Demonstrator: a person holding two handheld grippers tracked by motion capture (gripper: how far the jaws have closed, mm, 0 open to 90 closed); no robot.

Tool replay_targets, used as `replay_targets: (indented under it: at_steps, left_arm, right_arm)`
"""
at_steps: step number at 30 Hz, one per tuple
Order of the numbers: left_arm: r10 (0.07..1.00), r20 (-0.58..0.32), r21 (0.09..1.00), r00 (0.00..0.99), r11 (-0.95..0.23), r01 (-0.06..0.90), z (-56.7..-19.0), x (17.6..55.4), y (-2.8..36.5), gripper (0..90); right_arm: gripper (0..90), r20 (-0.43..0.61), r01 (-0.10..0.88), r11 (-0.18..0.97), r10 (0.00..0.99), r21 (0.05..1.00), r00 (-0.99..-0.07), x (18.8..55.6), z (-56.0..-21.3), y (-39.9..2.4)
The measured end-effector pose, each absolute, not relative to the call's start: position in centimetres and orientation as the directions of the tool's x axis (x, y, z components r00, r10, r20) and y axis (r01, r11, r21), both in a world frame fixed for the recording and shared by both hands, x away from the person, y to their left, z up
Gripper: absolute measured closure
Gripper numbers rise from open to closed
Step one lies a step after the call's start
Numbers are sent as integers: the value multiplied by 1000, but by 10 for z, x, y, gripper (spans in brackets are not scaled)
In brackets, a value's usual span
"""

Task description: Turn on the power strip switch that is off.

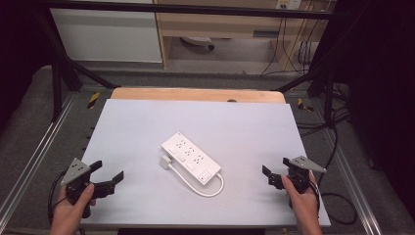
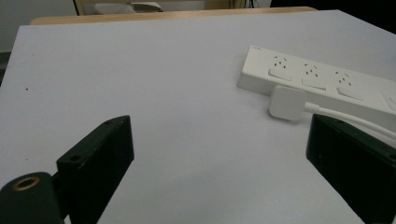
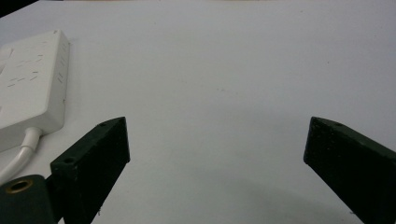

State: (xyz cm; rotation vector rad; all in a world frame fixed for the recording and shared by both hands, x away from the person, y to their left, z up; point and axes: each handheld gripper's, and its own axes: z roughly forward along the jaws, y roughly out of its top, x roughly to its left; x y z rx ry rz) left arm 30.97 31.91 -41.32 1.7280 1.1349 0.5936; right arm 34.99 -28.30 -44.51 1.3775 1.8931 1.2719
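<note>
Power strip [image 1: 191, 158], white, lies flat near the middle of the grey table [image 1: 147, 127], a bit toward the person's edge. Both grippers are well apart from it, one each side.

Left to right:

- Left gripper [image 1: 108, 176]: held low at the near-left corner, jaws spread wide, nothing between them. Aimed roughly at the strip's plug side; in the left gripper view the plug [image 2: 287, 102] sits just past the right jaw.
- Plug: small white square block, lying on the table touching or just beside the strip's long near-left side. I can't tell if there's a gap.
- Strip body: long axis runs diagonally, far-left to near-right. Socket face up, three socket groups in a row, what looks like a switch at the near-right end.
- Cord [image 1: 208, 188]: exits the near-right end, loops round in a short U and runs back to the plug.
- Right gripper [image 1: 274, 177]: near-right edge, jaws likewise wide apart and empty. In the right gripper view the strip's end [image 3: 32, 88] and cord [image 3: 18, 154] sit off to the left.

Handling, my read: rigid plastic shell, light, smooth, probably slides on the table if nudged rather than pinched. Not fragile. Grab across the narrow width, mid-body, jaws on the two long sides. Plug: pinch across its flat sides. Cord is stiff-ish and springy, so it'll drag the plug or swing the strip when either one is lifted.
</note>
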Motion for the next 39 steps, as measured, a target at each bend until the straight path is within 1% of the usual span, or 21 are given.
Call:
replay_targets:
  at_steps: [2, 8, 14, 19, 28, 35, 39]
  left_arm:
    - [888, -98, 895, 449, -119, 430, -413, 310, 318, 76]
    - [891, -98, 895, 443, -115, 430, -413, 311, 318, 78]
    - [889, -97, 892, 447, -122, 436, -414, 312, 316, 78]
    - [887, -96, 892, 452, -125, 434, -414, 312, 316, 77]
    - [886, -95, 890, 453, -128, 437, -414, 312, 315, 77]
    - [883, -92, 889, 460, -135, 438, -415, 311, 314, 77]
    - [883, -91, 889, 460, -136, 438, -415, 311, 313, 77]
  right_arm:
    - [70, 149, 475, 56, 912, 878, -382, 349, -444, -283]
    - [58, 130, 469, 72, 914, 880, -384, 349, -441, -282]
    - [51, 142, 510, 95, 902, 855, -407, 350, -438, -278]
    - [44, 130, 498, 106, 899, 861, -418, 348, -436, -276]
    - [37, 137, 483, 95, 896, 871, -423, 347, -434, -275]
    - [36, 173, 462, 50, 888, 885, -427, 346, -428, -273]
    - [34, 174, 447, 44, 885, 893, -433, 345, -423, -268]
